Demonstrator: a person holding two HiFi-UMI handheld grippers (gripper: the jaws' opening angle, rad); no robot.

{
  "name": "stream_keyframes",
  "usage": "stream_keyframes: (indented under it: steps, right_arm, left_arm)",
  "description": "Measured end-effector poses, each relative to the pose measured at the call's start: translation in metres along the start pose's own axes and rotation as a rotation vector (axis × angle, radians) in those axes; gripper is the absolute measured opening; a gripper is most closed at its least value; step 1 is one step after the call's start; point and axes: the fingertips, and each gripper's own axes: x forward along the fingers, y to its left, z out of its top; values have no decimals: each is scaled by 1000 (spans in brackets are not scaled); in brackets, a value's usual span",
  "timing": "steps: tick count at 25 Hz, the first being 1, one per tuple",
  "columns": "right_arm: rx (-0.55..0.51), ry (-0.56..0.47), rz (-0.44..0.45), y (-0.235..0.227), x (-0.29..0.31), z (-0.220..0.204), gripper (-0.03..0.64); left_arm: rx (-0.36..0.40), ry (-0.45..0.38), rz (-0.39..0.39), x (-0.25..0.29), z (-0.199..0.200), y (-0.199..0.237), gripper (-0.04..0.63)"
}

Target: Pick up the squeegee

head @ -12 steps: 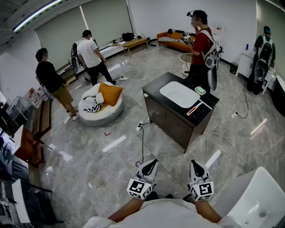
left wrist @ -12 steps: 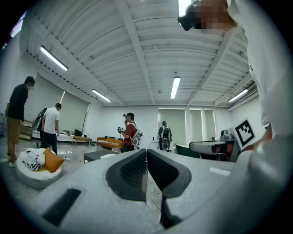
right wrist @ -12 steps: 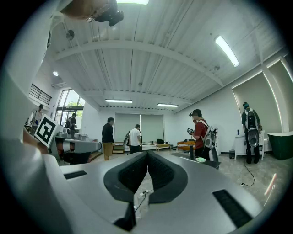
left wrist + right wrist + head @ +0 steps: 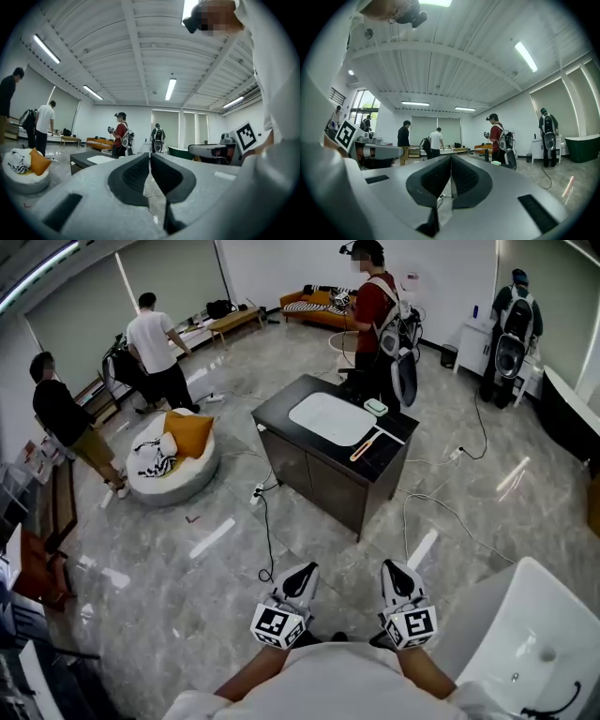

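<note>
**Squeegee pickup: approach not started, both grippers empty**

Status: none of the task is done yet. The squeegee (image 4: 367, 446), with an orange handle and a pale blade, lies flat on the black counter (image 4: 278, 415) at your 12 o'clock. It is well apart from both grippers. On the countertop it sits at the 4 o'clock side of the white basin (image 4: 328, 418), near that end's edge.

Jaws: your left gripper (image 4: 302, 575) has its jaws pressed together, pad against pad, with nothing between them. Your right gripper (image 4: 394, 570) is the same, closed on nothing. You hold both level and close to your body, pointing toward the counter.

Surroundings: a person in a red top (image 4: 373, 307) stands just beyond the counter, at its 12 o'clock. A cable (image 4: 266, 531) trails over the marble floor (image 4: 187, 568) between you and the counter.

Left to do, as I judge it:
- Walk up to the counter, minding the cable.
- Spread the jaws of one gripper.
- Pinch the orange handle and lift.

The right gripper looks the better placed, since the squeegee lies toward the counter's 3 o'clock end.
</note>
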Motion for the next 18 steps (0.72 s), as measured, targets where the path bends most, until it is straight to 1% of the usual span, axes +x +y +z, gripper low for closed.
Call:
stream_keyframes:
  steps: [3, 7, 13, 16, 18]
  right_arm:
    - [18, -15, -26, -4, -5, 0, 14]
    - [41, -53, -11, -4, -11, 3, 14]
    - [62, -2, -9, -7, -10, -11, 14]
    - [68, 29, 0, 0, 4, -23, 14]
    - [54, 46, 13, 1, 16, -31, 14]
  left_arm:
    - [2, 15, -17, 2, -3, -2, 17]
    - [-2, 22, -17, 2, -3, -1, 17]
    - [-15, 51, 0, -7, -8, 3, 17]
    - [-39, 73, 15, -12, -21, 21, 17]
    - [-52, 77, 30, -8, -32, 37, 17]
